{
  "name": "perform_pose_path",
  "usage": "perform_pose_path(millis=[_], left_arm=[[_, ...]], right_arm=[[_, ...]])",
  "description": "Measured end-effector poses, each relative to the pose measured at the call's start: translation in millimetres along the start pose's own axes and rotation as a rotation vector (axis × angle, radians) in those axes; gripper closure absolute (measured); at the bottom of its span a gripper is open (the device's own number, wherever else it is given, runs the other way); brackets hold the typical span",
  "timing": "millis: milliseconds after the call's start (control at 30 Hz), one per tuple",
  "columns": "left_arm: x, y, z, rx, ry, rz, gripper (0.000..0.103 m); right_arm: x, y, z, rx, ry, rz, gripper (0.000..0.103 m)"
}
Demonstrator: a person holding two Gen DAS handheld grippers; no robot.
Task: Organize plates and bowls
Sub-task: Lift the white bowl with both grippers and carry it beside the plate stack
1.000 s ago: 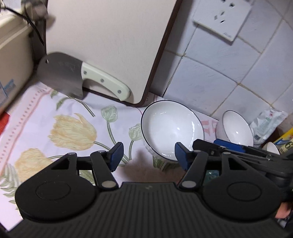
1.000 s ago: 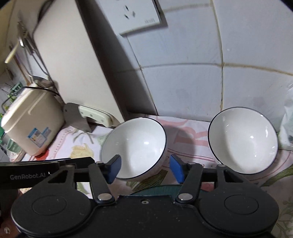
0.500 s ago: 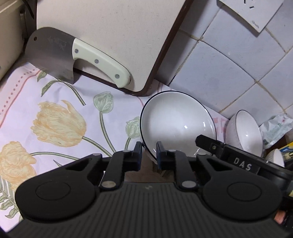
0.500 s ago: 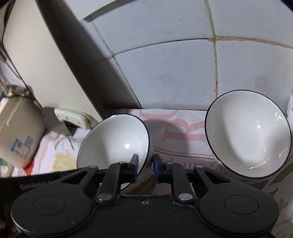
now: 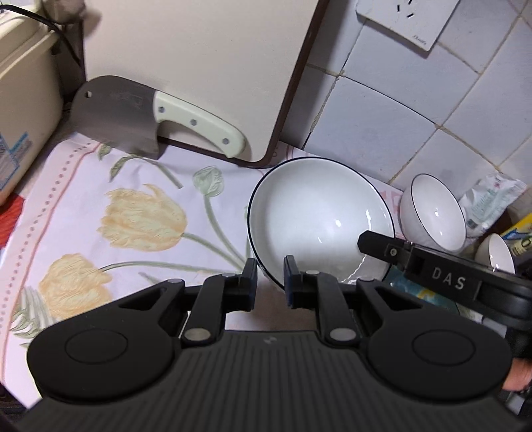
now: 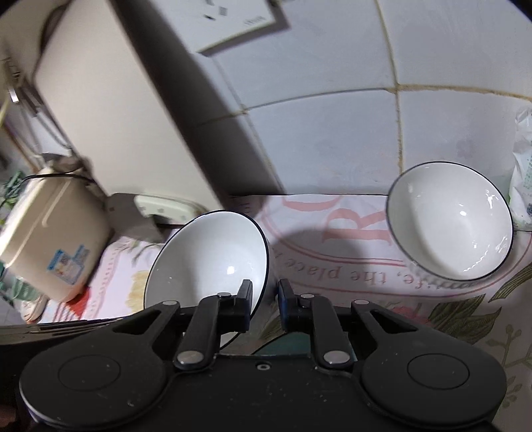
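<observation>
A large white bowl [image 5: 319, 219] with a thin dark rim sits on the floral cloth [image 5: 133, 216] near the tiled wall. My left gripper [image 5: 269, 282] is shut on its near rim. My right gripper [image 6: 264, 294] is shut on the rim of the same bowl [image 6: 212, 252], one pad inside and one outside, and the bowl looks tilted in the right wrist view. One of the right gripper's black fingers [image 5: 382, 246] reaches over the bowl's right side. A smaller white bowl [image 5: 432, 212] [image 6: 449, 226] stands to the right. Beyond it, a third bowl [image 5: 495, 252] shows only in part.
A cleaver [image 5: 133, 123] leans on a cutting board [image 5: 199, 59] propped against the wall at the back left. A beige rice cooker [image 5: 23, 99] stands far left. A wall socket [image 5: 405, 16] is above, and a crumpled packet [image 5: 492, 202] lies at the right.
Both grippers went from open to shut, each closing on the large bowl's rim. Both views pushed in toward the bowl, then pulled back.
</observation>
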State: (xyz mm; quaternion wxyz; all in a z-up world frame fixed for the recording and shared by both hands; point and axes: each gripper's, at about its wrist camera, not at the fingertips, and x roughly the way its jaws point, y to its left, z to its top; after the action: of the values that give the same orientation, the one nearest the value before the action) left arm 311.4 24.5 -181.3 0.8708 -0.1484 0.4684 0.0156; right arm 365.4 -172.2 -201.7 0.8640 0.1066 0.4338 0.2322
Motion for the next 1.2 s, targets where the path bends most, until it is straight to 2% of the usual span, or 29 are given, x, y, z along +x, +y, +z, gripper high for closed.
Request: perform_pose_path(millis=[333,767,900,1067,1200], left_arm=[[-45,21,-27,0.022,0.034,0.059,0.089],[-52,64,-65,-0.033,0.041,0.117,0.088],[-46,72,-70,-0.044,0.048,0.109,0.088],[-42,84,-69,-0.072,0.029,0.062,0.088],[-34,89,-70,-0.087,0.054,0.053,0.088]], right_arm=[[-22,38,-28,-0.003,0.021,0.041,0.083],[-8,71,-65,-0.009,0.109,0.034,0.082],[1,72,-71,-0.011,0.138,0.03,0.082],[7,74,-73,-0.047,0.159,0.01,0.081],[13,71,-73,-0.035,0.173,0.019,0.081]])
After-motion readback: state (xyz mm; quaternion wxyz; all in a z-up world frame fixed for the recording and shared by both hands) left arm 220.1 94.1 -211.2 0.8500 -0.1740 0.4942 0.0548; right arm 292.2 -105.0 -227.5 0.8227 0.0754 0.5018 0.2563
